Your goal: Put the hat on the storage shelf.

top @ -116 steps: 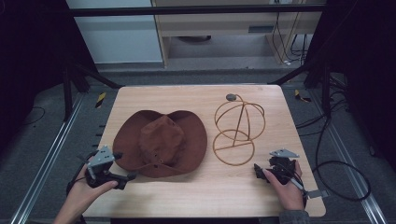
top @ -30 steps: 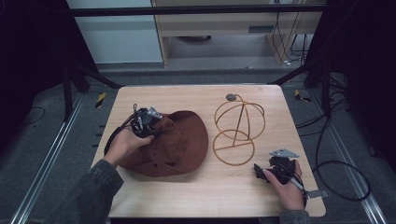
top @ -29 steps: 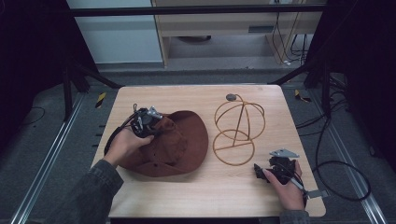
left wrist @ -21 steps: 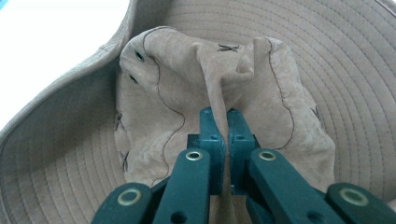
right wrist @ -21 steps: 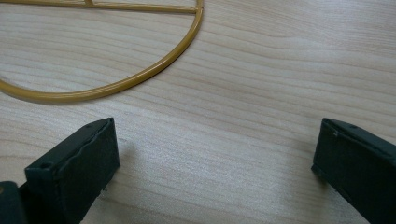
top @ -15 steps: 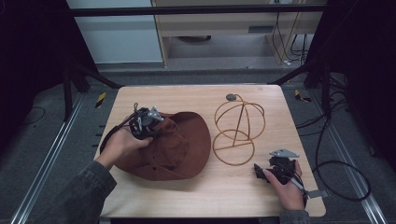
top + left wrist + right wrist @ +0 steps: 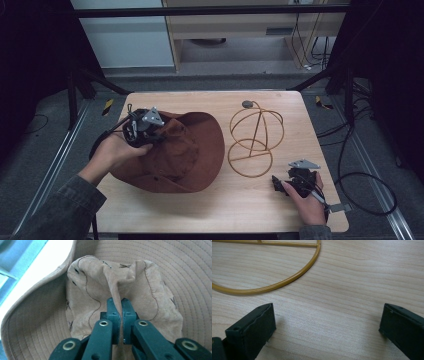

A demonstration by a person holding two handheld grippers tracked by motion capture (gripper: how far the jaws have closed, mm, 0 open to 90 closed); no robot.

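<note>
- Between the pressed-together jaws of the left gripper [image 7: 117, 305], a fold of the brown hat [image 7: 187, 150] crown is pinched; the fabric bunches upward there, likely so the hat can be lifted by its soft top.
- Beside that gripper, toward the person's right, the wire hat stand [image 7: 254, 137] sits upright on the table [image 7: 240, 205], apart from the hat; probably where the hat is headed.
- Just ahead of the right gripper [image 7: 327, 325], jaws spread wide and holding nothing, lies the stand's base ring; the gripper rests low at the table, seemingly waiting.

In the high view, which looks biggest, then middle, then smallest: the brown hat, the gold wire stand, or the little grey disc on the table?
1. Brown hat
2. Gold wire stand
3. Grey disc
</note>
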